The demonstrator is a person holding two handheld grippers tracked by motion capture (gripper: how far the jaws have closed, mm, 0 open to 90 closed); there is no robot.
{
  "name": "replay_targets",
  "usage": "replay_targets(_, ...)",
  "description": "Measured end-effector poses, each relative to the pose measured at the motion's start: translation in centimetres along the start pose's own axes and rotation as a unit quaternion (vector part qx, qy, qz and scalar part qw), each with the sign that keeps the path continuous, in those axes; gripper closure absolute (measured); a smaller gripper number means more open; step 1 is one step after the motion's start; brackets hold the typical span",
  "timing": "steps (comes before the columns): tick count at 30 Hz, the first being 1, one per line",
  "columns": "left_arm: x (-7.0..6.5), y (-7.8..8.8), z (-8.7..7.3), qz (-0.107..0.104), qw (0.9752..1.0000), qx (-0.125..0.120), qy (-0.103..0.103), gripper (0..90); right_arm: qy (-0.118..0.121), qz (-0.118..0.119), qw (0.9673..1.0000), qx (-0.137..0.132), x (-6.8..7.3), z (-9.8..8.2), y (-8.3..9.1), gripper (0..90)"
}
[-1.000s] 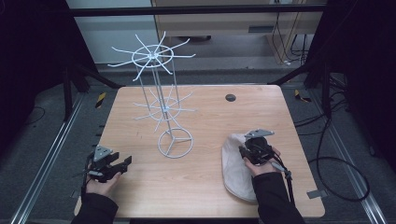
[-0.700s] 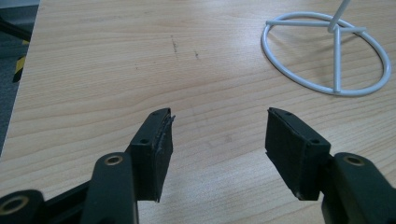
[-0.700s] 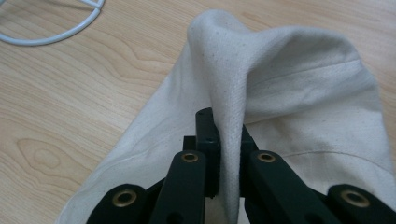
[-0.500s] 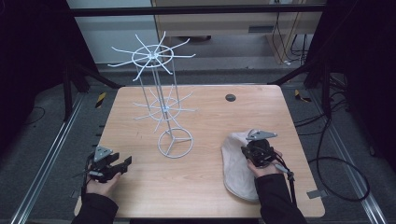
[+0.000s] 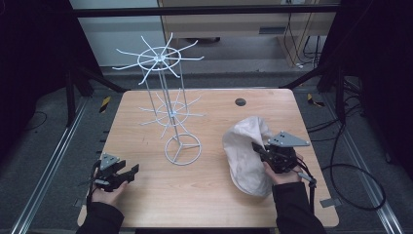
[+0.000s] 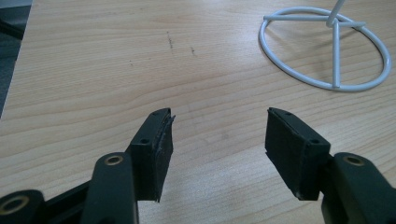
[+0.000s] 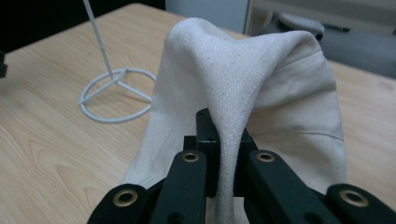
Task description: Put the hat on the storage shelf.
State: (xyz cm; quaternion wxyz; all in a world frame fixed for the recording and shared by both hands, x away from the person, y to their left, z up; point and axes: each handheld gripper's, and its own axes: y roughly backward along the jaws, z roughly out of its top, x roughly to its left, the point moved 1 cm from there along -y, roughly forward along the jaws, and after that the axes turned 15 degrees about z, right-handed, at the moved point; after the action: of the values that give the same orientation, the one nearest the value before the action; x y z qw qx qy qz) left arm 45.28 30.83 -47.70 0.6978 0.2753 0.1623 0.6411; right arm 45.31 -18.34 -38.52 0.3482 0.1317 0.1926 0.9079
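Between right gripper point(image 7: 219, 154) jaws, unlabelled cream cloth point(image 7: 261, 88).

The cloth point(image 7: 261, 88) is off-white with a fine twill weave (seams run in the same pale thread). The wire stand point(image 5: 168, 105) is white throughout. The table point(image 5: 204, 195) is light wood with darker grain streaks. Both grippers, left point(image 6: 217, 140) and right point(image 7: 219, 154), are black, with brass-coloured rivets.
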Motion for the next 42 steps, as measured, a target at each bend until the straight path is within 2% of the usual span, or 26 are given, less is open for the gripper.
replay_targets(4, -0.1, 0.0, 0.0, -0.003, 1.0000, 0.000, 0.002, 40.7, 0.015, 0.006, 0.9995, -0.028, 0.3, 0.8, 1.0, 88.0)
replay_targets(11, -0.1, 0.0, 0.0, -0.003, 1.0000, -0.001, 0.004, 40.3, 0.033, 0.006, 0.9976, -0.061, 0.8, 2.1, 2.5, 88.1)
replay_targets(19, 0.0, -0.1, 0.0, -0.002, 1.0000, 0.000, 0.005, 40.3, 0.046, 0.025, 0.9911, -0.122, 1.3, 3.1, 4.4, 88.1)
replay_targets(26, 0.0, -0.1, -0.1, -0.001, 1.0000, 0.001, 0.005, 40.0, 0.067, 0.033, 0.9809, -0.180, 2.2, 4.4, 6.0, 88.1)
replay_targets(32, -0.1, -0.1, -0.1, 0.000, 1.0000, 0.001, 0.002, 39.9, 0.087, 0.044, 0.9721, -0.214, 3.2, 5.7, 7.2, 88.1)
replay_targets(42, 0.0, -0.1, -0.1, 0.000, 1.0000, 0.001, 0.003, 39.9, 0.116, 0.061, 0.9549, -0.267, 4.5, 8.7, 7.6, 88.1)
